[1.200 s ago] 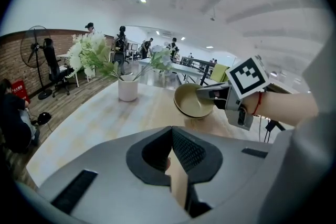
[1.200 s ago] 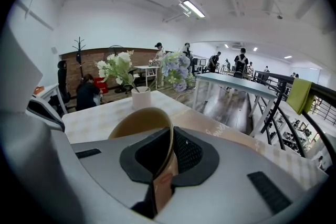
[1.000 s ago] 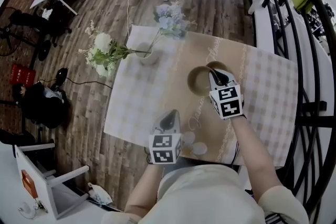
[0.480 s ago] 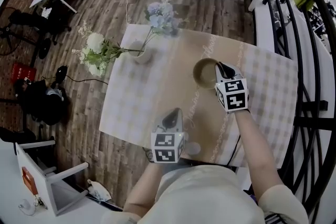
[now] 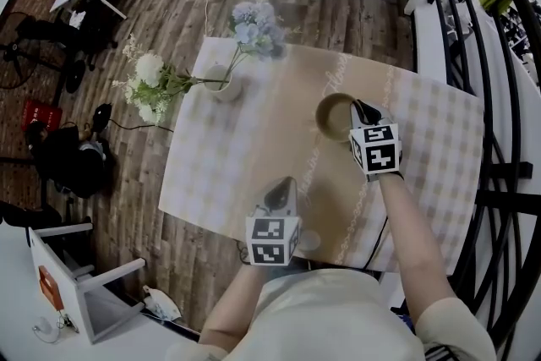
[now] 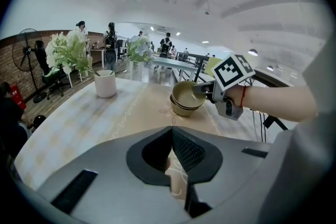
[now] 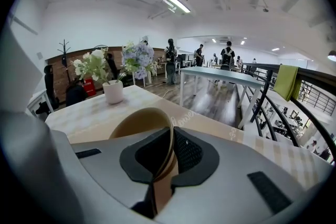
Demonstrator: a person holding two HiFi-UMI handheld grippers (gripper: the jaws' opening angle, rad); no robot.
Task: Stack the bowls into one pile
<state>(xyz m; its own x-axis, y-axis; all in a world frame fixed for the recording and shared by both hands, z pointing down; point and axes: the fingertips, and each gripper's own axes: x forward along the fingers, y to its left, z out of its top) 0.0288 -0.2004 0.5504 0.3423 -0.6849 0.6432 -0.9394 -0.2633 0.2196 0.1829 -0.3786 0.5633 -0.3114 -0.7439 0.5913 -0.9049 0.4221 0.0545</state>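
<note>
A pile of tan bowls [image 5: 333,116] stands right of the table's middle; the left gripper view shows them nested [image 6: 185,102]. My right gripper [image 5: 362,111] is at the pile's right side, shut on the rim of the top bowl [image 7: 140,122], which runs between its pads [image 7: 172,131]. Whether that bowl rests fully in the pile I cannot tell. My left gripper [image 5: 280,192] hovers near the table's front edge, well apart from the bowls. Its jaws [image 6: 171,131] are shut, tips touching, with nothing between them.
A white vase [image 5: 221,86] with white and blue flowers [image 5: 254,23] stands at the table's far left. The checked tablecloth [image 5: 211,173] hangs over the table's edges. A black railing [image 5: 499,173] runs along the right. A white chair [image 5: 80,283] stands on the floor at lower left.
My right gripper has carried its bowl to the right and farther from me, onto the other bowls. The left gripper has drifted slightly and stayed shut.
</note>
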